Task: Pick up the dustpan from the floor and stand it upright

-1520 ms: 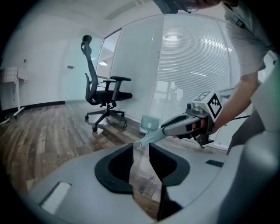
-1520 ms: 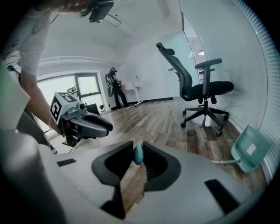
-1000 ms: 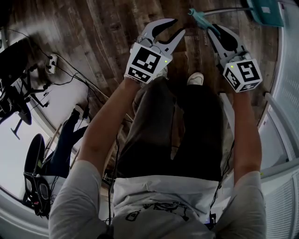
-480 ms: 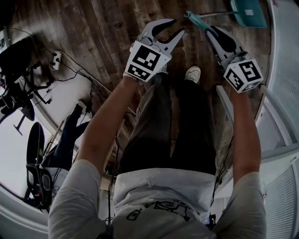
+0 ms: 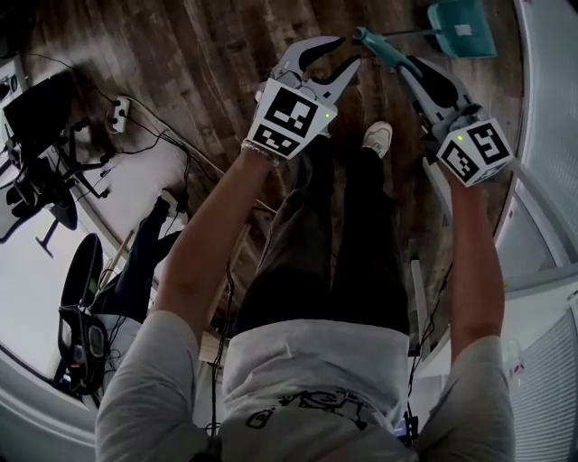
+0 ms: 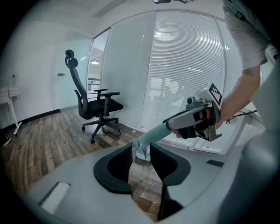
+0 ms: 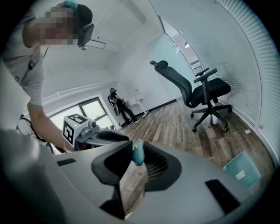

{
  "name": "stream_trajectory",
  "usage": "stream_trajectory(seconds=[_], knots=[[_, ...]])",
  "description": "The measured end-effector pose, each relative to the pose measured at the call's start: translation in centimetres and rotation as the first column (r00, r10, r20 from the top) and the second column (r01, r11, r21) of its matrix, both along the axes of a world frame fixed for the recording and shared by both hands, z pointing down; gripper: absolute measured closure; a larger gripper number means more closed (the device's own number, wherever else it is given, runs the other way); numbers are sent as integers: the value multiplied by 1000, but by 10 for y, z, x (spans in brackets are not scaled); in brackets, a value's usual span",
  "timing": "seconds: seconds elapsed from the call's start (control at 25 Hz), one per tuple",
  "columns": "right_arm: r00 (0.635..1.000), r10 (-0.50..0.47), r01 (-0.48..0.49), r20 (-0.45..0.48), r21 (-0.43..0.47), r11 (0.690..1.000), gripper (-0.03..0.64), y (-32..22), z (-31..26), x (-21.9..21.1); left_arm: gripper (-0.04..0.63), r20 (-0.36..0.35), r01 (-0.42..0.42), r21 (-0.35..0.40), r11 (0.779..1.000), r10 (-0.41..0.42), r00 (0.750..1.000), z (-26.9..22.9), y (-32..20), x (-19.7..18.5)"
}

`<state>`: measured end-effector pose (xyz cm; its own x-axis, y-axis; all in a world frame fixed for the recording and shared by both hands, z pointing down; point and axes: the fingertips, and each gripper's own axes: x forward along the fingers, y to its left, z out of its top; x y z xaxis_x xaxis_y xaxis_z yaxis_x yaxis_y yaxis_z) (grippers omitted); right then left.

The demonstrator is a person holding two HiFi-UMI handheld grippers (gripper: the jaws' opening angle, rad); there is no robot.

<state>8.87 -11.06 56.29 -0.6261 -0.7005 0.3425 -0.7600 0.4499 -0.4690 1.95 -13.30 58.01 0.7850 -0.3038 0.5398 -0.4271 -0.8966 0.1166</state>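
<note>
Teal dustpan (image 5: 462,27), long-handled, clamped in right gripper (image 5: 406,63); left gripper (image 5: 348,51) jaws just opening, nothing between

Dustpan (image 5: 479,41) label (image 5: 463,30) print unreadable

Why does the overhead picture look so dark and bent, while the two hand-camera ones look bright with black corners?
Head view: dim overall, the wooden floor murky, straight lines bowed by a wide lens. Left gripper view: bright light behind the blinds, black ring round the edge. Right gripper view: same black ring; the dustpan handle, very close, looks soft.
</note>
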Motion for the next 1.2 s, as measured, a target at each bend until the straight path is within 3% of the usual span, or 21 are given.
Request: stream_trajectory(seconds=[0.56,1.2], knots=[[999,-36,37,37,-1,999,545,12,-36,-4,486,4,-15,14,1000,15,1000,-24,4,10],[994,-27,28,105,-6,1000,538,-1,-69,3,488,-39,37,10,999,-36,999,-64,-9,13]])
